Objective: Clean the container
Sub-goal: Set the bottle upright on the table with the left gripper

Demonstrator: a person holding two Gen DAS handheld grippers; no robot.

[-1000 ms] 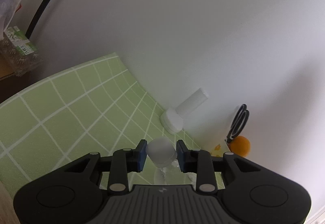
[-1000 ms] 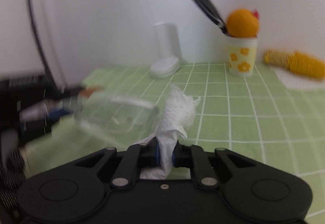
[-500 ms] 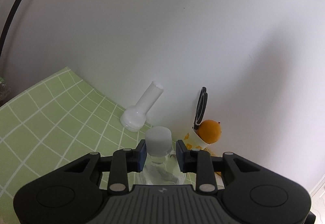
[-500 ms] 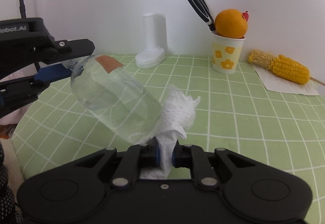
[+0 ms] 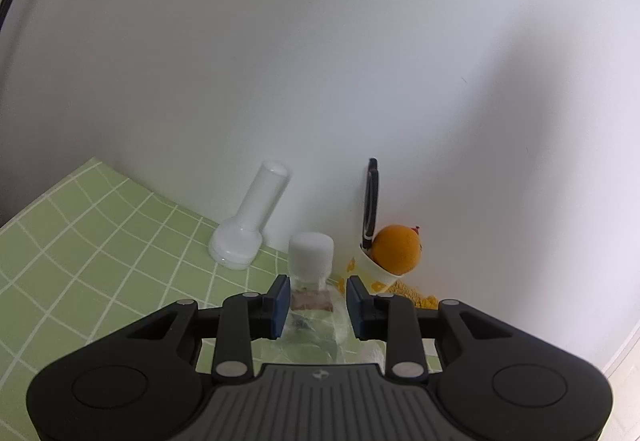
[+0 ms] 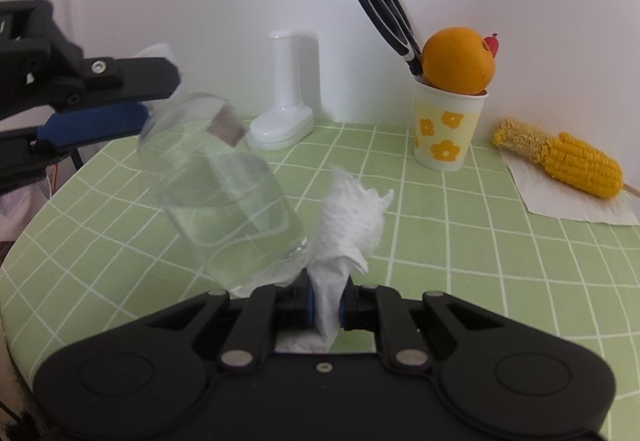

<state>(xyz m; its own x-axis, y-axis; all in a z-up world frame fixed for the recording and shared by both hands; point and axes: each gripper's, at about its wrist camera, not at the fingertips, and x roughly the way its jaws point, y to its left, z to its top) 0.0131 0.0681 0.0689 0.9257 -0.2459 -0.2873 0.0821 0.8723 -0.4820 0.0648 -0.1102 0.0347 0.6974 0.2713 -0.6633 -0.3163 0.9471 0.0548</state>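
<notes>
A clear plastic container [image 6: 224, 197] with a white cap [image 5: 311, 255] and a brown label [image 5: 311, 301] hangs tilted above the green checked tablecloth [image 6: 460, 241]. My left gripper [image 5: 317, 301] is shut on its neck end; its fingers [image 6: 92, 121] show at the left of the right wrist view. My right gripper [image 6: 325, 307] is shut on a crumpled white paper towel [image 6: 348, 217], which stands just right of the container's lower end, close to it or touching.
A white upright holder [image 6: 286, 97] stands by the wall. A flowered paper cup [image 6: 446, 129] holds an orange [image 6: 458, 61] and black scissors [image 6: 384, 13]. A corn cob [image 6: 560, 157] lies on a paper sheet at the right. The table edge curves at the left.
The left gripper has swung right and tilted the container, whose neck now points more toward the wall. The right gripper has come closer, still holding the towel beside the container's base.
</notes>
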